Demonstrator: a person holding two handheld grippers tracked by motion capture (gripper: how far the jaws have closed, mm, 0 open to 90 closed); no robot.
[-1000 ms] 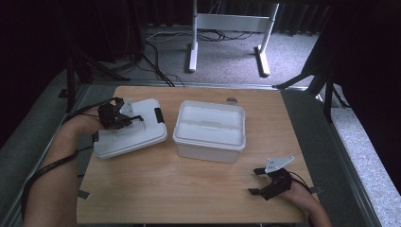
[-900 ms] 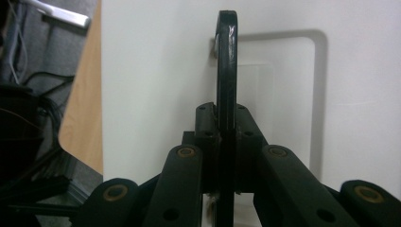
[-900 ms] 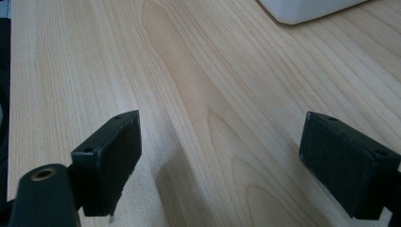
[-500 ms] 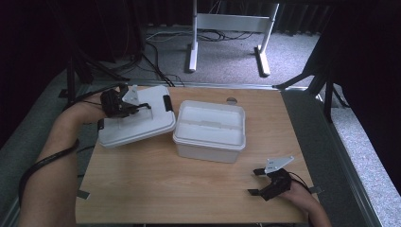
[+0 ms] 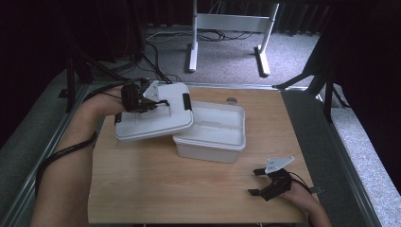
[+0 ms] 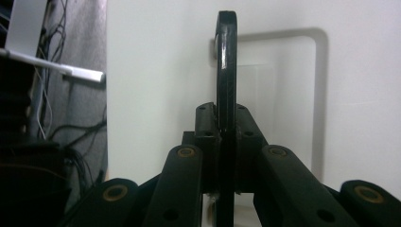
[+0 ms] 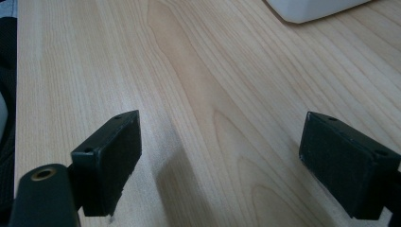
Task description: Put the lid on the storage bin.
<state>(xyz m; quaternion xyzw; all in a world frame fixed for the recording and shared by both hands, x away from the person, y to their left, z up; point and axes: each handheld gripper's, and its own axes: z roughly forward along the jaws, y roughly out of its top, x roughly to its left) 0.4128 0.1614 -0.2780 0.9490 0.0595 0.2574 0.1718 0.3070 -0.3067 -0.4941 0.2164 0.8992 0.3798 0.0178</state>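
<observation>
We clamp our left gripper (image 5: 158, 101) jaws on the black handle (image 6: 226, 71) of the white lid (image 5: 153, 113), at ten o'clock of the white box (image 5: 213, 132); it tilts, long axis nine-to-three. Our right gripper (image 5: 254, 181) rests on the bench (image 5: 156, 184), jaws wide apart.

Bare wooden table (image 5: 156, 189) stretches ahead of the right gripper (image 5: 259, 182) and between its wide-set jaws. Farther ahead, the white container (image 5: 213, 137) blocks the way, and the raised lid (image 5: 153, 118) overhangs its left rim.
</observation>
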